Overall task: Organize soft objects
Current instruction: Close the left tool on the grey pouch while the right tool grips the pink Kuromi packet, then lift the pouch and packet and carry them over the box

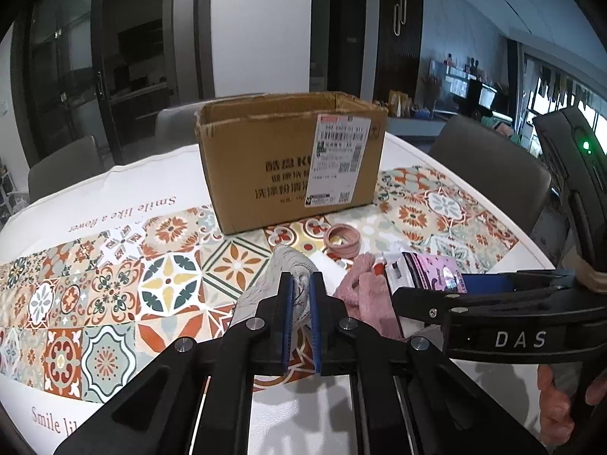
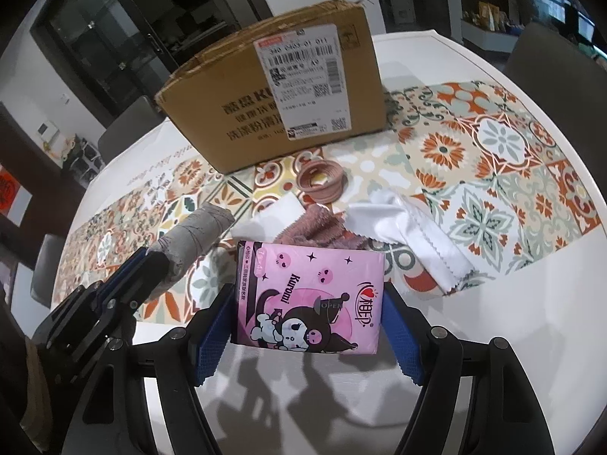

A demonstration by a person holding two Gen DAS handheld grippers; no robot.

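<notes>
**Both grippers loaded, box straight ahead**

Right gripper [image 2: 307,318] is clamped on the pink Kuromi tissue pack [image 2: 308,295]; left gripper [image 1: 301,295] pinches a rolled grey patterned cloth [image 1: 282,265]. Past them on the tiled tabletop [image 2: 493,144]: fuzzy pink cloth [image 2: 318,223], white zigzag-edged cloth [image 2: 409,223], pink hair-tie ring [image 2: 322,180], then the open cardboard box [image 2: 242,113].

Patterned tile tablecloth [image 1: 114,284] covers the white table [image 2: 436,49], grey chairs [image 1: 489,174] around it (one at 2 o'clock), dark glass doors [image 1: 76,76] behind.
</notes>
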